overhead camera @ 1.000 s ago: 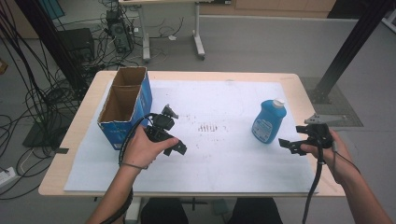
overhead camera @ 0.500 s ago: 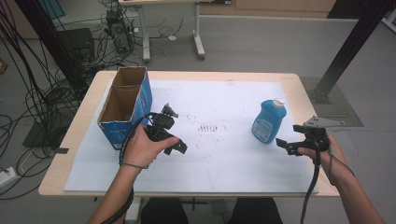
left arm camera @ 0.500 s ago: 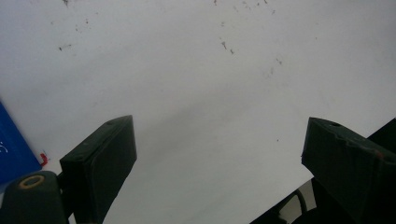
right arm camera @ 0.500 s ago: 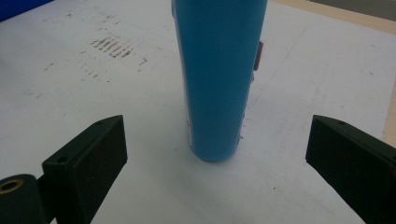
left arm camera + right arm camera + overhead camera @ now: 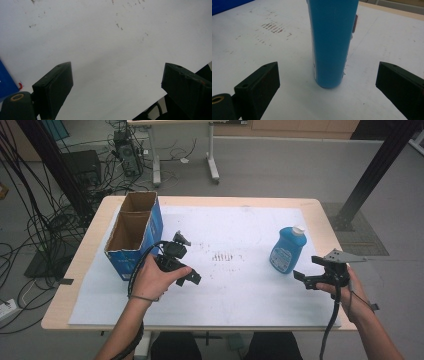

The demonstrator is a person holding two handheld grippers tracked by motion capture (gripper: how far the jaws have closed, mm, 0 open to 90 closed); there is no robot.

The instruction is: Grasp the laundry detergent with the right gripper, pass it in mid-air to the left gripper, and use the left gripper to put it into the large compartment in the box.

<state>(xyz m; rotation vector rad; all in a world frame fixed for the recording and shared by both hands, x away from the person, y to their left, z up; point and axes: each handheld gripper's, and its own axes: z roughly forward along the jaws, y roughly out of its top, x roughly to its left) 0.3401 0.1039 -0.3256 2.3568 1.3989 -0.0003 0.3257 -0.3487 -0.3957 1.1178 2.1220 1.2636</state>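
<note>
Blue bottle [image 5: 288,251] upright near table's [image 5: 320,215] right edge, right gripper [image 5: 306,279] just beside with jaws wide, left gripper [image 5: 186,270] wide-jawed well apart beside cardboard box [image 5: 131,235].

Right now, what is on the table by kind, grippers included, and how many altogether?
Bottle: 1, blue, upright.
Box: 1, blue cardboard, open-topped.
Grippers: 2, left gripper and right gripper, both open and hand-held.
Sheet: 1, white, covering the table.
Total: 5.
</note>
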